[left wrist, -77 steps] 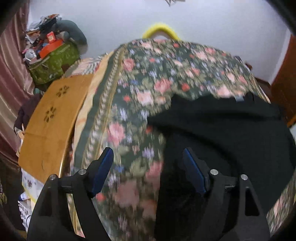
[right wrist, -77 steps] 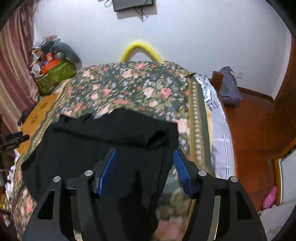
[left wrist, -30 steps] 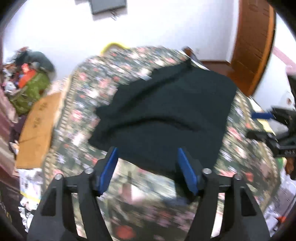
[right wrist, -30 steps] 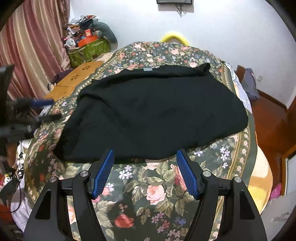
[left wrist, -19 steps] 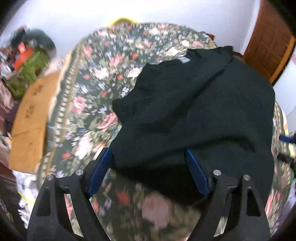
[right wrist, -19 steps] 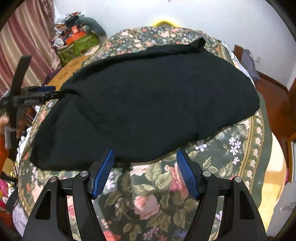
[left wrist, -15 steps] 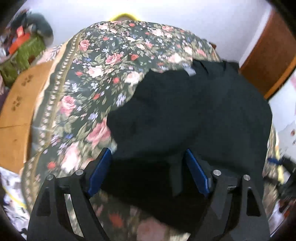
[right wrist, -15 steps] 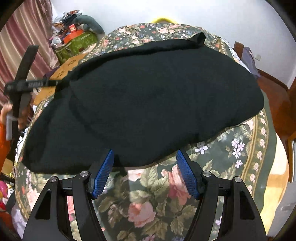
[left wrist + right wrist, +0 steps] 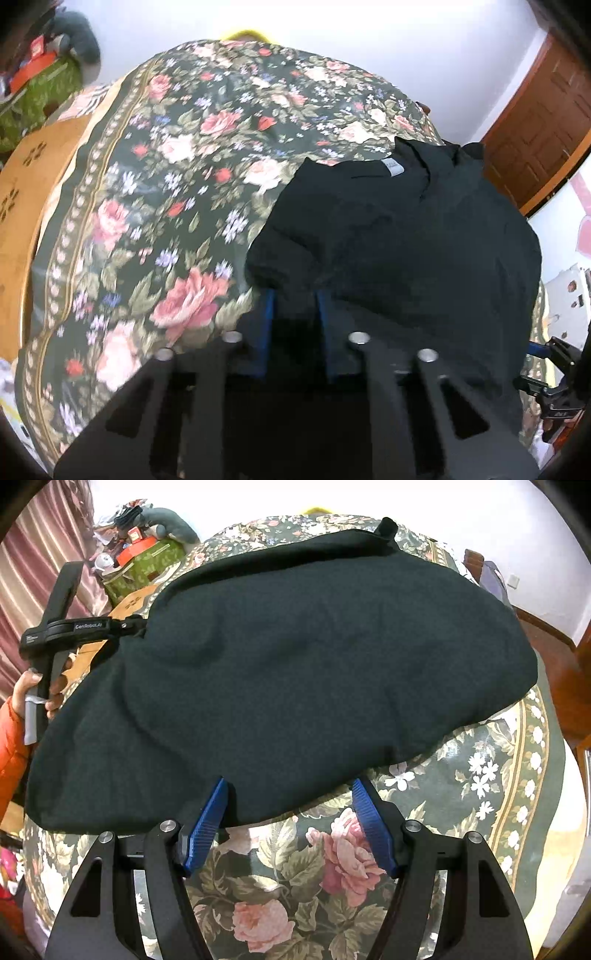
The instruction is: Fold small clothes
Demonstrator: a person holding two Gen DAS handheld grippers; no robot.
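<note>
A black shirt (image 9: 314, 657) lies spread on the floral bedspread (image 9: 369, 853). In the left wrist view the shirt (image 9: 399, 236) shows a grey neck label at its far edge. My left gripper (image 9: 293, 302) is shut on the shirt's near left edge, its blue pads pinching the cloth. In the right wrist view the left gripper (image 9: 136, 626) holds the shirt's left side. My right gripper (image 9: 290, 794) is open, its blue fingers straddling the shirt's near hem, low over the bedspread.
A wooden board (image 9: 22, 184) lies at the bed's left side. A green box with clutter (image 9: 144, 568) stands at the back left. A brown door (image 9: 543, 122) is at the right. A person's hand in an orange sleeve (image 9: 18, 716) holds the left gripper.
My left gripper has closed on the shirt's left edge; it was open half a second ago. My right gripper has moved closer to the near hem and stays open.
</note>
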